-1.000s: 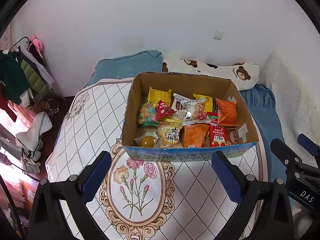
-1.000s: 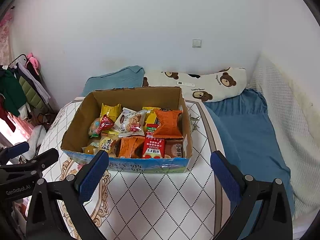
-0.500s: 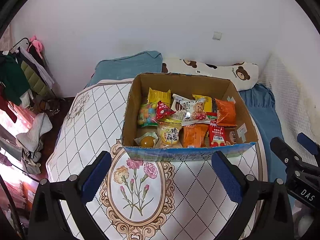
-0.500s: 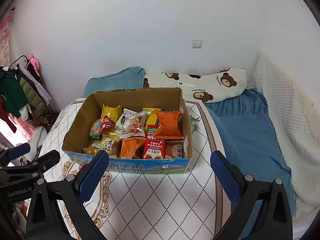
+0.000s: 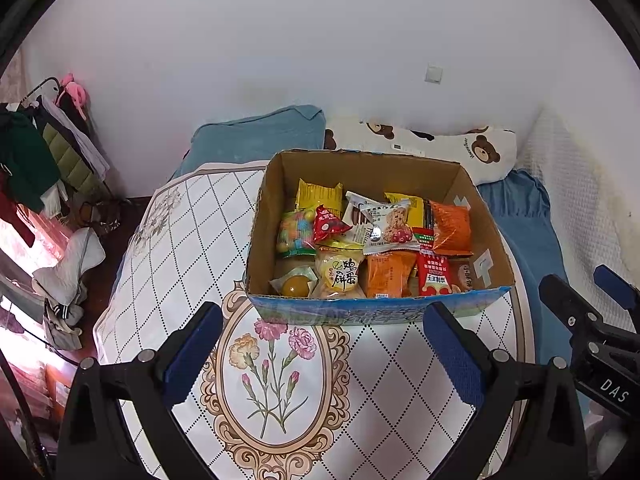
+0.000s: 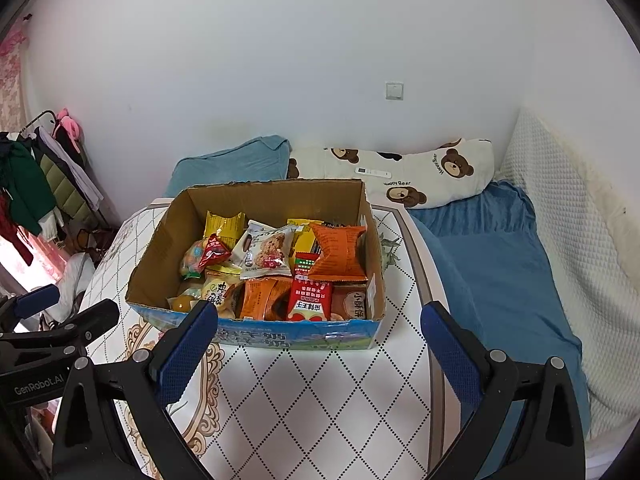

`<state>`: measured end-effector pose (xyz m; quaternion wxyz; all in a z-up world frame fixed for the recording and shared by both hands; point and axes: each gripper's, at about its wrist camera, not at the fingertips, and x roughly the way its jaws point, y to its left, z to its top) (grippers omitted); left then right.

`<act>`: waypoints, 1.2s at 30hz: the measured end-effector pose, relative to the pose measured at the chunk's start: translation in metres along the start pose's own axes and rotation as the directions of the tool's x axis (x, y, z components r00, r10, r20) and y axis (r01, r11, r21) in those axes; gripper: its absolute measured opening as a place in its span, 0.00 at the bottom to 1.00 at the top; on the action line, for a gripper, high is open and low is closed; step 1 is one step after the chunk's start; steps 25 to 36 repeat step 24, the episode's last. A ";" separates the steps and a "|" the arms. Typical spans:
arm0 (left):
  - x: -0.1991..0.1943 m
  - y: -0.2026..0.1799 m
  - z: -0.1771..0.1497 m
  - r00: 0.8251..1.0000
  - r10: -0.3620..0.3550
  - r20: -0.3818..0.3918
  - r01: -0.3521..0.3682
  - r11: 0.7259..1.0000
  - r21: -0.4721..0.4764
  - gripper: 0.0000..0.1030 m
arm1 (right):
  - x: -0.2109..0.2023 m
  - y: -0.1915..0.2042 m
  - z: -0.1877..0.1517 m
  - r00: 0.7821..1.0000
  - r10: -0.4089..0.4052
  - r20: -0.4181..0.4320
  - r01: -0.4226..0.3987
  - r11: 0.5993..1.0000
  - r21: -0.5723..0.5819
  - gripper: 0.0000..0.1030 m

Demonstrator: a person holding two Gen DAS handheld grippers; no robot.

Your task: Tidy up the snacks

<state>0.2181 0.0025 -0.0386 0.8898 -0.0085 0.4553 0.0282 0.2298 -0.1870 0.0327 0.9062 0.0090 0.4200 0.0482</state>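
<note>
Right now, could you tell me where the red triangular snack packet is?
In the left wrist view, the red triangular packet lies in the cardboard box, left of centre, on the bag of coloured candy balls.

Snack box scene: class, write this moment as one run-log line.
left gripper: open, empty | right gripper: open, empty | box: on table, full of snacks | stage: no grasp yet
</note>
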 end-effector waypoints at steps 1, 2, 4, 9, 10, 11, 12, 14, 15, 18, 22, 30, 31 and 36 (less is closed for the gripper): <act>0.000 0.000 0.000 1.000 -0.001 0.000 0.001 1.000 0.000 1.00 | 0.000 0.000 0.000 1.000 0.001 -0.001 -0.001 1.000 0.000 1.00; 0.000 0.000 0.000 1.000 0.002 0.000 -0.002 1.000 0.002 1.00 | -0.001 0.000 -0.001 1.000 0.000 0.001 0.000 1.000 0.000 1.00; 0.000 0.000 0.000 1.000 0.000 0.000 0.000 1.000 0.001 1.00 | 0.000 0.001 -0.002 1.000 -0.002 0.001 0.002 1.000 -0.002 1.00; 0.000 0.000 0.000 1.000 0.002 0.001 -0.002 1.000 0.000 1.00 | 0.000 0.002 -0.001 1.000 -0.002 0.004 0.002 1.000 -0.003 1.00; -0.001 0.000 0.000 1.000 0.003 0.002 -0.003 1.000 0.000 1.00 | 0.000 0.001 -0.002 1.000 -0.002 0.003 0.002 1.000 -0.003 1.00; 0.000 0.000 0.000 1.000 0.003 0.002 -0.003 1.000 0.002 1.00 | 0.000 0.003 -0.001 1.000 -0.007 0.005 0.007 1.000 -0.006 1.00; 0.000 0.000 0.000 1.000 0.003 0.001 -0.003 1.000 0.001 1.00 | 0.000 0.002 -0.002 1.000 -0.007 0.005 0.007 1.000 -0.007 1.00; -0.001 0.000 0.000 1.000 0.002 0.001 -0.002 1.000 0.001 1.00 | 0.000 0.003 -0.002 1.000 -0.007 0.005 0.007 1.000 -0.008 1.00; 0.000 0.000 0.000 1.000 0.003 0.002 -0.003 1.000 0.002 1.00 | 0.000 0.002 -0.002 1.000 -0.007 0.005 0.007 1.000 -0.008 1.00; 0.000 0.000 0.000 1.000 0.002 0.001 -0.002 1.000 0.002 1.00 | 0.000 0.004 -0.002 1.000 -0.006 0.004 0.006 1.000 -0.007 1.00; -0.004 0.000 -0.001 1.000 0.006 0.016 -0.006 1.000 -0.004 1.00 | -0.001 0.003 -0.002 1.000 -0.008 0.006 0.008 1.000 -0.008 1.00; -0.006 0.001 -0.001 1.000 0.008 0.022 -0.008 1.000 -0.008 1.00 | -0.001 0.004 -0.002 1.000 -0.006 0.008 0.006 1.000 -0.007 1.00; -0.006 0.001 -0.001 1.000 0.008 0.022 -0.008 1.000 -0.008 1.00 | -0.001 0.004 -0.002 1.000 -0.006 0.008 0.006 1.000 -0.007 1.00; -0.006 0.001 -0.001 1.000 0.008 0.022 -0.008 1.000 -0.008 1.00 | -0.001 0.004 -0.002 1.000 -0.006 0.008 0.006 1.000 -0.007 1.00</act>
